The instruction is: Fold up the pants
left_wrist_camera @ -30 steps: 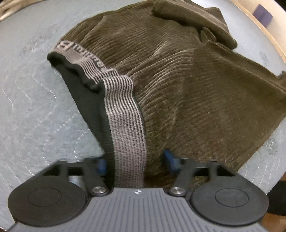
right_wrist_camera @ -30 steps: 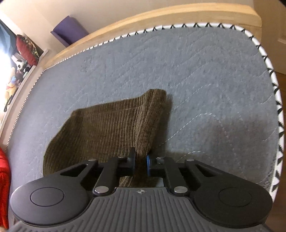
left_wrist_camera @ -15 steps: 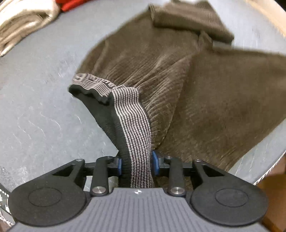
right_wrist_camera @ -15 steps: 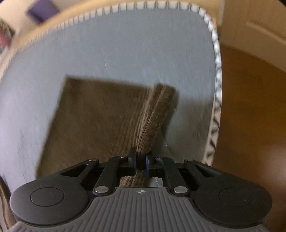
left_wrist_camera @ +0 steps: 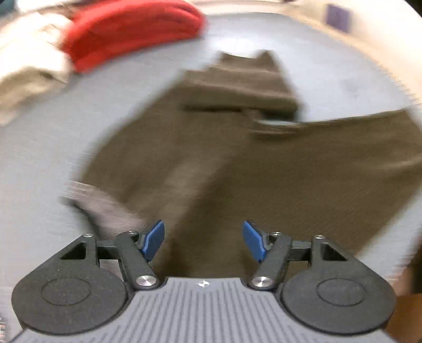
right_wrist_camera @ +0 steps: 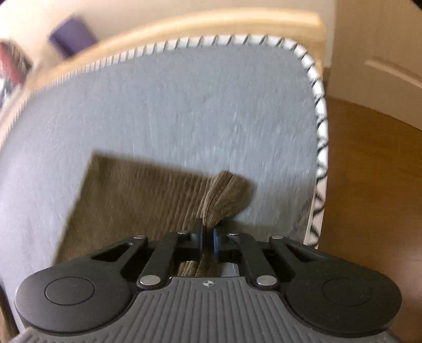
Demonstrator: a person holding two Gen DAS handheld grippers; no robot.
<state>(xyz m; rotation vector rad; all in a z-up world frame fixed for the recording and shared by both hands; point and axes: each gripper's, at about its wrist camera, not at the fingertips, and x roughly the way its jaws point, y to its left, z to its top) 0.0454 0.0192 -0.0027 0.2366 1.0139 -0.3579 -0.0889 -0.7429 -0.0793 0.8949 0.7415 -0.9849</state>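
Brown corduroy pants (left_wrist_camera: pixel 237 163) lie spread on the grey quilted bed (left_wrist_camera: pixel 39 158), blurred by motion. Their striped grey waistband (left_wrist_camera: pixel 105 205) lies just left of my left gripper (left_wrist_camera: pixel 203 237), which is open over the cloth and holds nothing. In the right wrist view my right gripper (right_wrist_camera: pixel 207 237) is shut on a bunched corner of the pants (right_wrist_camera: pixel 221 195), lifted a little off the bed, with the rest of the pants leg (right_wrist_camera: pixel 132 198) lying flat to the left.
A red folded cloth (left_wrist_camera: pixel 132 34) and a beige cloth (left_wrist_camera: pixel 29 76) lie at the far left of the bed. The bed's striped edge (right_wrist_camera: pixel 320 158) and a wooden floor (right_wrist_camera: pixel 374 184) are close on the right. A wooden bed frame (right_wrist_camera: pixel 211 23) runs behind.
My left gripper has opened and let go of the waistband, which has dropped to the left. My right gripper keeps its hold on the pants corner and has shifted slightly.
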